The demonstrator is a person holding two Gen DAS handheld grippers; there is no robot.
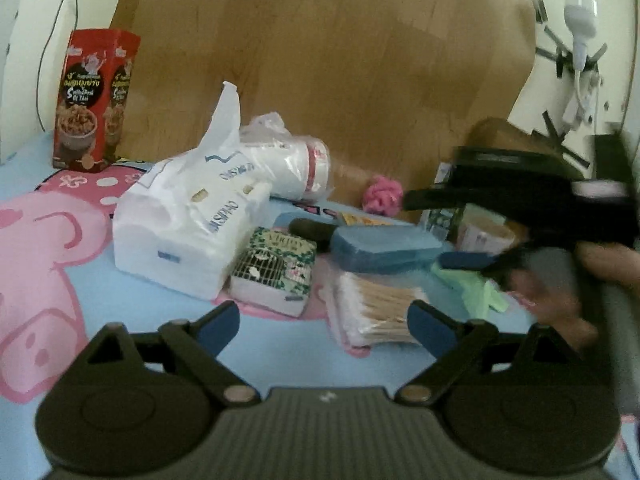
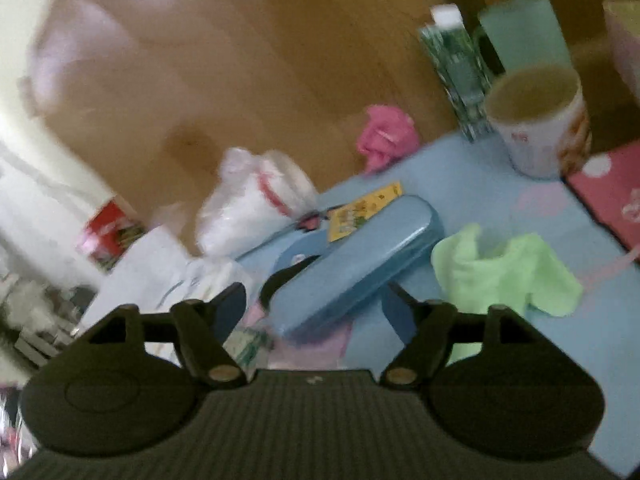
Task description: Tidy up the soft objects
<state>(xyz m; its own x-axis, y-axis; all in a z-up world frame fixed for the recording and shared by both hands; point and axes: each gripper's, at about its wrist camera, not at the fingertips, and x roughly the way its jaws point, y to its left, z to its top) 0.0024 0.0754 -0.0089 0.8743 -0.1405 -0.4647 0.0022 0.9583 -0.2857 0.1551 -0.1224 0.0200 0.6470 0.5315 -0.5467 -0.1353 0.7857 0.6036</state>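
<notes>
Both grippers wide apart, nothing btwn the jaws. Left gripper (image 1: 323, 322) hangs over bare blue mat (image 1: 280, 356), swab pack (image 1: 376, 312) just ahead. Right gripper (image 2: 316, 312) sits by blue case (image 2: 360, 256); green cloth (image 2: 508, 272) lies beside it, open mat to its right.

In front of me I count one soft white plastic-wrapped pack of tissues (image 1: 180, 236), one clear bag of stacked white paper cups (image 1: 288, 168), and one tall red snack carton (image 1: 94, 100). There is one small floral green box (image 1: 276, 268), one clear pack of wooden cotton swabs (image 1: 376, 308), and one long blue plastic case (image 2: 352, 256). I also count one crumpled light green cloth (image 2: 508, 272), one fuzzy pink ball (image 1: 382, 196), and one open paper cup (image 2: 540, 120).
</notes>
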